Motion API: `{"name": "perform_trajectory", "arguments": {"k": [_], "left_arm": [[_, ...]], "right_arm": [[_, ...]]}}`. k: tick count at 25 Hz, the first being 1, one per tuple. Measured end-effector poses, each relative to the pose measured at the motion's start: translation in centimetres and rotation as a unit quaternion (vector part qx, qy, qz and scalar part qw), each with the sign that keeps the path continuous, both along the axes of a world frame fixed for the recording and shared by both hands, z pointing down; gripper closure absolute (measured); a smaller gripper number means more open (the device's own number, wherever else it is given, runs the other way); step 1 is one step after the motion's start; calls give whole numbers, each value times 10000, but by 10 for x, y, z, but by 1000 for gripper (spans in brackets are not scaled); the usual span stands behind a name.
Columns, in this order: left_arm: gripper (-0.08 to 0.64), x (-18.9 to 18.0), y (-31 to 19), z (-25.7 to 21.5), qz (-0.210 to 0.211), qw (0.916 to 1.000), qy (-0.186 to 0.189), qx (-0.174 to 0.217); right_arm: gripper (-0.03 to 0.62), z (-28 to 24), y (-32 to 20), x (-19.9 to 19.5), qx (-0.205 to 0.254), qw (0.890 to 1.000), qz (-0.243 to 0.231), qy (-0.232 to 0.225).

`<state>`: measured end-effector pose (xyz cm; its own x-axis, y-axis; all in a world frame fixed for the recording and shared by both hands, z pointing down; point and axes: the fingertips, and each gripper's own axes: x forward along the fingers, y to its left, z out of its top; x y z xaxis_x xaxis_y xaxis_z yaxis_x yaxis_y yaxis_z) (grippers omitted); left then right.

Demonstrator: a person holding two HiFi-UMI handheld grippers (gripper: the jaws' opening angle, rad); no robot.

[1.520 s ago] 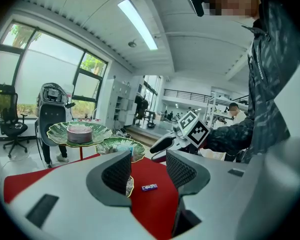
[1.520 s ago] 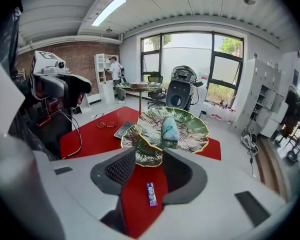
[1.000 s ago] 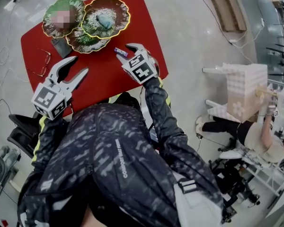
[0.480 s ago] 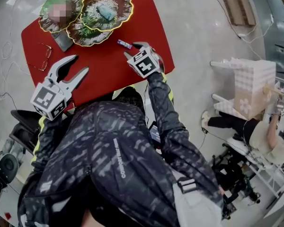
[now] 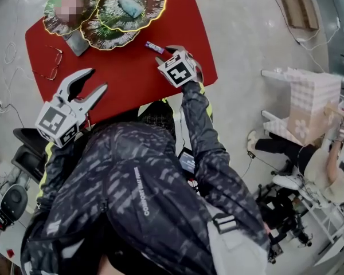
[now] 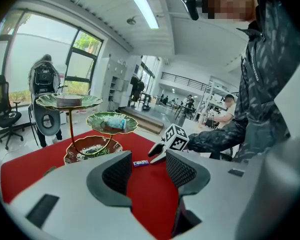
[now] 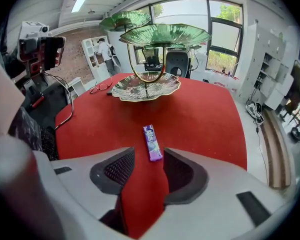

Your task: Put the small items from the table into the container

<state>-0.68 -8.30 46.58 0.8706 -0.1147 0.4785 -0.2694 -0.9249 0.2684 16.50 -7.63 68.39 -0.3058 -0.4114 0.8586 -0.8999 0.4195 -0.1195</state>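
- Candy bar [image 7: 151,142] in a purple wrapper is lying flat on the red table [image 5: 132,82], just beside the lowest dish of the tiered stand [image 7: 146,86] and on the side nearest me; it is not yet in any dish.
- I am holding the right gripper [image 5: 167,51] low over the table on that same near side of the stand, angled steeply down. Its jaws are standing apart. The bar's near end is sitting right at their mouth, and neither pad is pressing on it.
- I am keeping the left gripper [image 6: 147,166] well apart from the stand, over the table's near edge and pointing toward the stand. Its jaws are spread too, with nothing between them but red tabletop; the bar and the right gripper are showing far beyond the gap.
- The stand is carrying three green leaf-shaped dishes with gold rims on a gold stem, at the far end of the table.
- A teal packet [image 5: 129,7] is resting in the stand's middle dish.
- A pair of glasses [image 5: 49,76] is lying on the table near the stand, toward the left edge in the head view.
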Motion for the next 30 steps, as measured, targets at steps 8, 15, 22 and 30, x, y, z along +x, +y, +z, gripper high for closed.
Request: {"name": "perform_trajectory", "arguments": {"k": [8,15,22,30], "left_arm": [[344,-7,2,11,-44,9999,-130,-81],[344,-14,3,12,-101,9997,-205,-97],[344,-18,-2,12,-134,9995,-256,-91],[344,-18,-3,11,-117,9995,-265,-80]], "right_arm": [[413,18,-8,2,-50,10000,-29,43],[413,31,-10,1,-206,9997,-97,105],[417,35,-14,1,-160,9995,-147,224],[438,38,-11,0,-252,9995,-87,157]]}}
